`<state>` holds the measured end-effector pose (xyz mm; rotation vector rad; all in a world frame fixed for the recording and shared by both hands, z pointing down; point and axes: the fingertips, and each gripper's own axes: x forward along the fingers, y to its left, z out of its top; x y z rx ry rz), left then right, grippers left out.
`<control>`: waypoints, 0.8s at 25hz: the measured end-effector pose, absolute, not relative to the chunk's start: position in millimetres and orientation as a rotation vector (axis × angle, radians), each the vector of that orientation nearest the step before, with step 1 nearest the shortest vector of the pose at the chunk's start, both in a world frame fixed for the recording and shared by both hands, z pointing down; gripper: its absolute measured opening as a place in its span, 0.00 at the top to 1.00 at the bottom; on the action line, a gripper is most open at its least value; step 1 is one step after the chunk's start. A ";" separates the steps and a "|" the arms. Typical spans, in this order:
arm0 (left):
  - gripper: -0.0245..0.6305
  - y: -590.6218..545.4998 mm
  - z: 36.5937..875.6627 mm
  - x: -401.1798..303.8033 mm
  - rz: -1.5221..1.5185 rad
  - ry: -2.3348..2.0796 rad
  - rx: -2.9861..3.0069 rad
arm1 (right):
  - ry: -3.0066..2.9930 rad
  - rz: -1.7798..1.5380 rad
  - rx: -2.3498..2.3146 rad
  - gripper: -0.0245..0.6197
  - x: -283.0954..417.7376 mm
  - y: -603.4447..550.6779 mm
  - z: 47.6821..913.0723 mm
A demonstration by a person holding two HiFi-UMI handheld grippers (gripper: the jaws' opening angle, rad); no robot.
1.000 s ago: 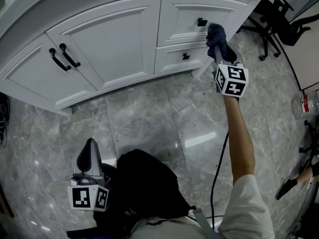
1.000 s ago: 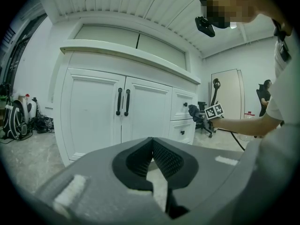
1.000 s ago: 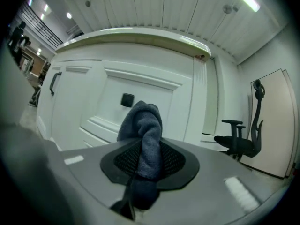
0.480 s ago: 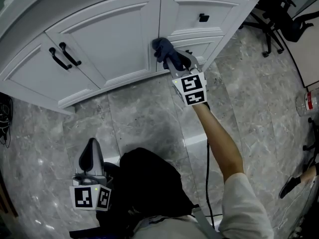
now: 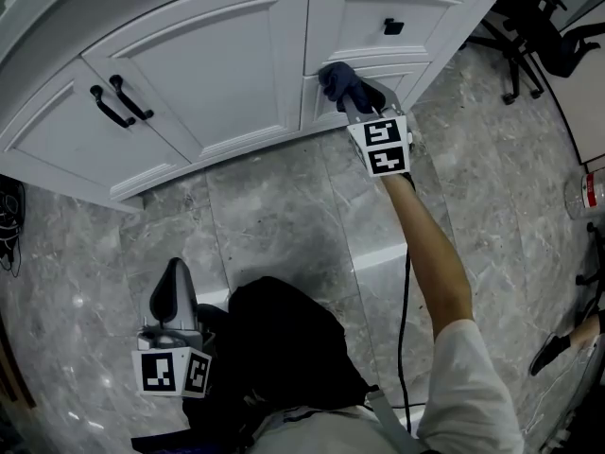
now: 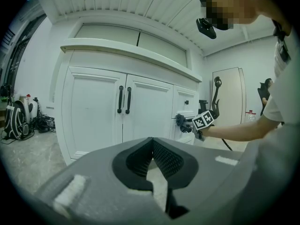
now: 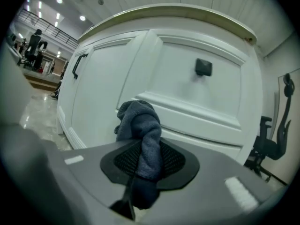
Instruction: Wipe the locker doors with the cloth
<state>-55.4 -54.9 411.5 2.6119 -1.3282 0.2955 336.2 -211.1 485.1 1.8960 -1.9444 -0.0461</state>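
Two grippers: I run one in each hand, and only the right gripper (image 5: 352,102) is at the locker (image 5: 189,8).
Right gripper: its jaws pinch the cloth (image 5: 338,80), a dark bunched wad that pokes out ahead of the tips.
Left gripper: I hold the left gripper (image 5: 174,277) low over the floor (image 5: 284,206), well apart from the locker, with its jaws pressed together on nothing.
Cloth position: it is at the lower drawer front (image 5: 402,76), just right of the seam with the right-hand door (image 5: 217,74). It looks to lie on the white face, but I cannot confirm contact.
Step in hand: I judge a wiping pass on the drawer side, with both doors still to do.
Next move: it calls for steady pressure into the panel and a sweep along the raised mouldings. After that I should cross to the doors and steer around the handles (image 5: 118,102).
Counts: one cloth, two tall doors, two long black handles, two drawer fronts, one small knob (image 5: 391,26) in sight.
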 end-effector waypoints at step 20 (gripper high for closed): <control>0.96 -54.7 411.9 -53.5 0.301 -1.347 2.613 | -1.497 0.104 2.278 0.81 532.1 -164.1 481.7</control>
